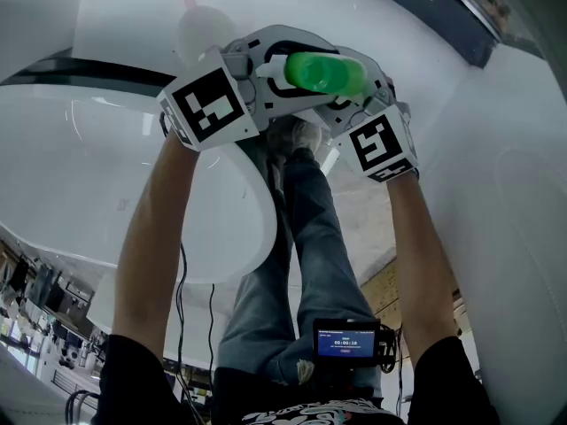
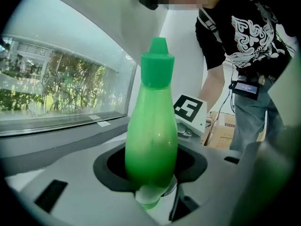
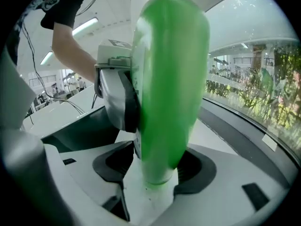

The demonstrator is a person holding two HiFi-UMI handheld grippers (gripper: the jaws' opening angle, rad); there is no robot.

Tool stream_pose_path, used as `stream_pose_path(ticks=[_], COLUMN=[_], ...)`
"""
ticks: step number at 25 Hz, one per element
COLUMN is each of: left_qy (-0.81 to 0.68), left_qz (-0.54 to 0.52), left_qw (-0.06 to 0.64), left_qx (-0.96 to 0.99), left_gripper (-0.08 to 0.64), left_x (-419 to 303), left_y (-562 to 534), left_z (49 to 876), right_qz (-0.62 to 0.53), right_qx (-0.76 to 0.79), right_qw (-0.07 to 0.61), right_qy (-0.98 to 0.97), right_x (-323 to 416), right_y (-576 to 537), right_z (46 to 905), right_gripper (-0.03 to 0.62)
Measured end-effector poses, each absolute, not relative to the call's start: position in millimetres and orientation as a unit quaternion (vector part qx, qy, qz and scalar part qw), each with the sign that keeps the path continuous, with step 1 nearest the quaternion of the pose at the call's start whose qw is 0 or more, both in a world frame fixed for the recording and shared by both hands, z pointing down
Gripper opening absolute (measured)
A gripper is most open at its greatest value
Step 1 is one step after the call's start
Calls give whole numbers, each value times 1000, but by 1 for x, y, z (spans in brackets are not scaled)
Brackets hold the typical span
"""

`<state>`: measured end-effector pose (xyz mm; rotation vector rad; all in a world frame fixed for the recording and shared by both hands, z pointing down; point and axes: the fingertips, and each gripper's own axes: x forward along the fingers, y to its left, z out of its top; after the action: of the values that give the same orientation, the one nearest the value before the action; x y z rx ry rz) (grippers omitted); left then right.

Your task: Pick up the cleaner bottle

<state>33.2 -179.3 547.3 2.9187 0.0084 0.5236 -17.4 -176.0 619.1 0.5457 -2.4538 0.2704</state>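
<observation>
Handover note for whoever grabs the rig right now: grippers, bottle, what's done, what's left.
Left gripper: jaws shut on the cleaner bottle, low on its body, cap pointing away.
Right gripper: jaws wide open around the same bottle, pads seemingly not pressing.
Bottle: in the air between both grippers, off any surface.
Done: bottle picked up.
To do: draw the right gripper clear; hold the left grip firm.

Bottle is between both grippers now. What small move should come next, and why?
Probably draw the right gripper straight back off the bottle: its jaws stand wide, clear of the bottle, while the left gripper seems closed on it and able to carry it alone.
</observation>
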Motion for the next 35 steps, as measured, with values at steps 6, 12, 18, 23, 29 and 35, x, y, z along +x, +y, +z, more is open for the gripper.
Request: stream_pose_path(ticks=[6, 12, 18, 23, 29, 35], left_qy=[-22, -96, -154, -196, -225, -237], left_qz=[165, 115, 80, 36, -17, -100], left_qw=[166, 322, 418, 465, 499, 537], left_qx=[972, 935, 892, 863, 837, 803], left_gripper=[201, 198, 198, 197, 195, 195], left_x=[33, 20, 7, -1, -5, -12], left_y=[-208, -241, -257, -257, -249, -245], left_z=[551, 564, 576, 577, 578, 570], right_qz=[146, 222, 320, 345, 345, 352], right_qx=[203, 297, 365, 394, 419, 463], right_qw=[293, 229, 107, 57, 58, 1], right_qy=[-923, -900, -868, -850, -838, -814], right_x=[5, 27, 46, 63, 69, 89], right_y=[-186, -193, -198, -199, -198, -200], right_z=[617, 612, 590, 575, 571, 551], right_gripper=[259, 219, 142, 46, 38, 38])
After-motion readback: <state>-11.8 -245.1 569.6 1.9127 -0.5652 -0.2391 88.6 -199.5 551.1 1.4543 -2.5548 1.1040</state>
